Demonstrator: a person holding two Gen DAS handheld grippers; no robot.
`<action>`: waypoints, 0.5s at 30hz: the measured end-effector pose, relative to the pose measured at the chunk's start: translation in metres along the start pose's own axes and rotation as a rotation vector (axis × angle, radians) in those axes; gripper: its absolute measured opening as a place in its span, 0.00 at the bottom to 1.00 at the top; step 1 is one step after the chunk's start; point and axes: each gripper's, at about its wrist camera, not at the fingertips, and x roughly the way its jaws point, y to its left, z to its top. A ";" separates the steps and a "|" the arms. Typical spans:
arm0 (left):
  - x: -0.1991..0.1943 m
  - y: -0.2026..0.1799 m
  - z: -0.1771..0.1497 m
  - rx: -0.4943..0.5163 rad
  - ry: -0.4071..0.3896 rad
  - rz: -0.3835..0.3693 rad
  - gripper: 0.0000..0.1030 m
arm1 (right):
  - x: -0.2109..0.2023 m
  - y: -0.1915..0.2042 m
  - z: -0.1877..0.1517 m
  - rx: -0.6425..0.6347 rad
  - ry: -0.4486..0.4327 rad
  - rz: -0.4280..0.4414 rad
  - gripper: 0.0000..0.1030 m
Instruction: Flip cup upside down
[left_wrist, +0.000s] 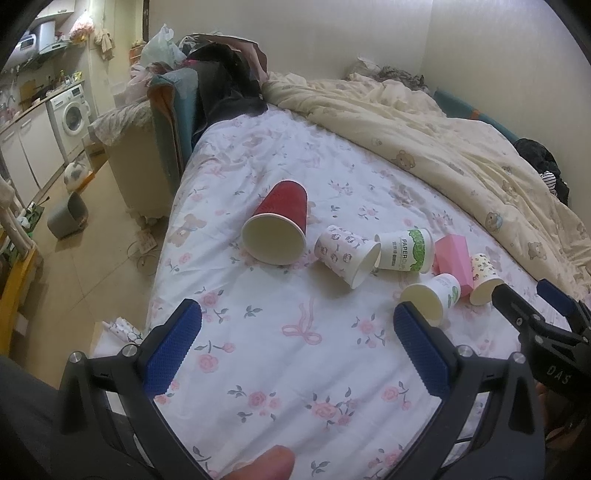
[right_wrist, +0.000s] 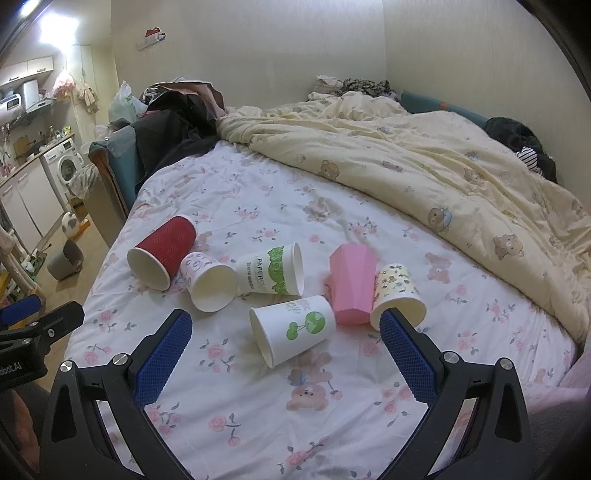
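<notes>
- Six cups lie on their sides on the floral bedsheet (right_wrist: 258, 206), clustered: a red ribbed cup (right_wrist: 162, 251), a small patterned cup (right_wrist: 207, 280), a green-print "PAPERCUP" cup (right_wrist: 271, 271), a globe-print cup (right_wrist: 291, 330), a pink faceted cup (right_wrist: 352, 282) and a bear-print cup (right_wrist: 397, 293).
- Your right gripper (right_wrist: 286, 354) has its jaws wide apart, empty, with the globe-print cup lying between and just ahead of them; your left gripper (left_wrist: 295, 350) is equally spread and holds nothing.
- Risk: thin paper walls probably crush or ovalise under a hard squeeze.
- Risk: the cups touch one another, so a finger sliding in likely nudges the neighbours and sets them rolling.
- Risk: the soft, wrinkled bedding gives poor footing; an inverted cup may tip.
- Textures: corrugated red sleeve, smooth printed paper, rigid-looking pink facets, knurled blue finger pads (right_wrist: 164, 358).
</notes>
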 end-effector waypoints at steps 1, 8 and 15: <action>0.000 0.000 0.001 -0.002 0.001 -0.003 1.00 | 0.001 0.001 0.000 -0.001 0.001 0.001 1.00; 0.000 -0.001 0.000 0.001 0.000 -0.001 1.00 | 0.000 0.002 0.000 -0.001 0.011 0.005 1.00; 0.003 -0.003 0.004 0.023 0.031 -0.001 1.00 | 0.003 0.002 0.003 0.002 0.030 0.010 1.00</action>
